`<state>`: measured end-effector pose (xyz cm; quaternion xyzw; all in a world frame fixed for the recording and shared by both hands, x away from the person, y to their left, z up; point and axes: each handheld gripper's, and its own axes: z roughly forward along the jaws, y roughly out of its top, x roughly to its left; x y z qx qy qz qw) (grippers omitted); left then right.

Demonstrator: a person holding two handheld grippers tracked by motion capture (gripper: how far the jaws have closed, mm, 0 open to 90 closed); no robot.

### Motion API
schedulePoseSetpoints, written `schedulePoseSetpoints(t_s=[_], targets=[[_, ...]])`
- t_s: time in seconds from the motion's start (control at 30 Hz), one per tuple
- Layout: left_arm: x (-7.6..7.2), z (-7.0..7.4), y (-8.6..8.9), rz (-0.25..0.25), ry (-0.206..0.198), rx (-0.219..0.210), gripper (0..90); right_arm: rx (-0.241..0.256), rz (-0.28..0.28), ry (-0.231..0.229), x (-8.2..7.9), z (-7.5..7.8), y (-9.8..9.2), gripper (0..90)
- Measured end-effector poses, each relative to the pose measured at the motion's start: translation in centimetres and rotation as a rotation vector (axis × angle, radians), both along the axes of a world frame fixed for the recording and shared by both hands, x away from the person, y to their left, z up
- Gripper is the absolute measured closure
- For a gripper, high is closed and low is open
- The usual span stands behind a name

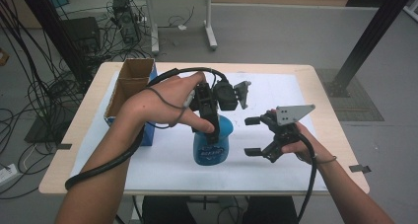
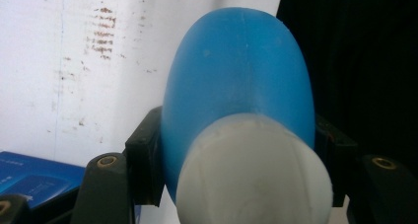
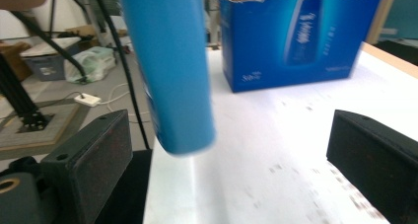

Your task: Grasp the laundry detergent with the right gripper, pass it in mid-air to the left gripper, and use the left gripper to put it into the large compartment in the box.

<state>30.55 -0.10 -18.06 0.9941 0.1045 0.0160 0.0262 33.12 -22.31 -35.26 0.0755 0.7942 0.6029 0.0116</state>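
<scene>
My left gripper point(image 1: 209, 116) is clamped on the blue bottle point(image 1: 213, 142), one jaw on each side of its body just below the pale cap point(image 2: 254, 172). In the high view the bottle hangs cap-up beneath my left hand point(image 1: 170, 103), over the white sheet point(image 1: 276, 169). The left gripper view looks down past the cap along the bottle and shows both pads pressed flat against its flanks, which the high view hides behind my fingers.

Off to the left of that gripper, near the table's far left corner, stands the open blue cardboard box point(image 1: 129, 93). From above I see bare brown inner walls; I cannot tell whether anything lies at the bottom. The right gripper view shows its printed blue face point(image 3: 296, 39) and ragged top edge instead.

My right gripper point(image 1: 254, 136) sits just to the right of the bottle, jaws spread wide and holding nothing. Its own view shows the bottle's lower end point(image 3: 172, 66) clear of the sheet, closer to one jaw, with bare sheet between them. The table's near edge point(image 1: 197, 190) lies close beneath both hands.
</scene>
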Motion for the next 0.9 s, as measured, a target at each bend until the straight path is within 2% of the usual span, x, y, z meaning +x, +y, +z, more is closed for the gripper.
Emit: schedulePoseSetpoints(t_s=[0.23,0.43,0.6,0.9], targets=[[0.0,0.0,0.2,0.003,-0.005,-0.006,37.5,0.005,-0.1,0.009,0.3,-0.6,-3.7,2.9],[-0.1,0.0,0.4,0.001,-0.002,-0.006,37.5,-0.006,-0.159,0.014,0.3,-1.0,-6.1,2.8],[0.0,0.1,0.5,0.003,-0.004,-0.01,37.5,-0.007,-0.181,0.018,0.3,-1.2,-6.7,2.7],[0.0,0.3,0.5,0.011,-0.005,-0.003,37.5,0.0,-0.185,0.02,0.5,-1.2,-6.9,2.8]])
